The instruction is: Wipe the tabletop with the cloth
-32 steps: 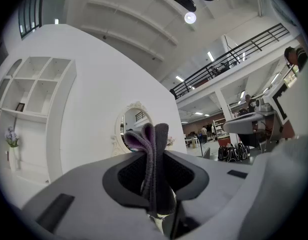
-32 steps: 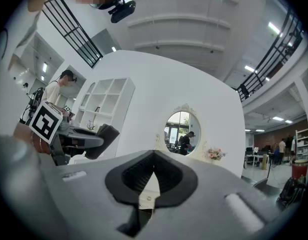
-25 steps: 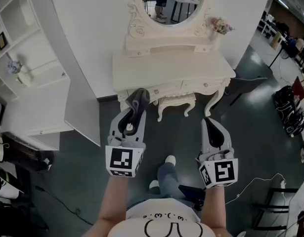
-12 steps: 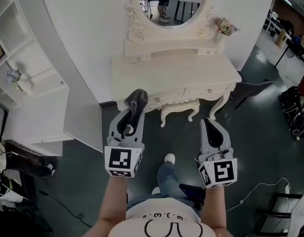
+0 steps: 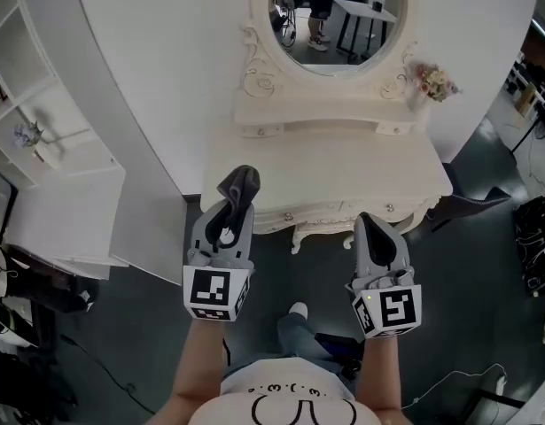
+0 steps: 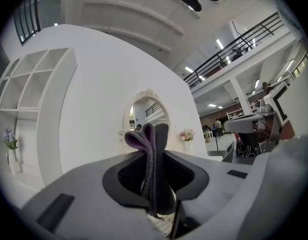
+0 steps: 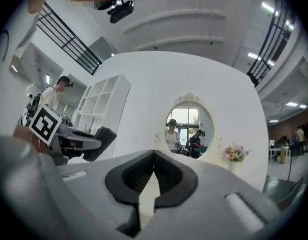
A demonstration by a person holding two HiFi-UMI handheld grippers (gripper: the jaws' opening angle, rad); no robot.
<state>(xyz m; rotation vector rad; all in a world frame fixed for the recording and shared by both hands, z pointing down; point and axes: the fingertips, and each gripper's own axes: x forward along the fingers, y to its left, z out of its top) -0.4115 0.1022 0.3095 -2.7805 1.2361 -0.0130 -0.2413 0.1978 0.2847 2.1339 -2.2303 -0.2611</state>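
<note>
Left gripper (image 5: 236, 200) is clamped tight on the cloth (image 5: 240, 181), a grey folded wad that stands up past the jaw tips (its own view shows the folds pinched between the pads, with a loose tuft above). From the head view the cloth hangs over the front left corner of the tabletop (image 5: 343, 171); it does not look pressed down, so I judge the wiping has not begun.

To do the step well, tip that gripper forward until the free end of the cloth lies flat on the top, not just its edge. Then press lightly and draw it across in long overlapping strokes from left to right, so that the hard jaws never scrape the pale surface. Go gently near the flowers (image 5: 434, 82) at the back right corner, which a careless sweep could knock over.

Right gripper (image 5: 371, 229) has its jaws together on nothing and sits near the front edge, best held clear.
</note>
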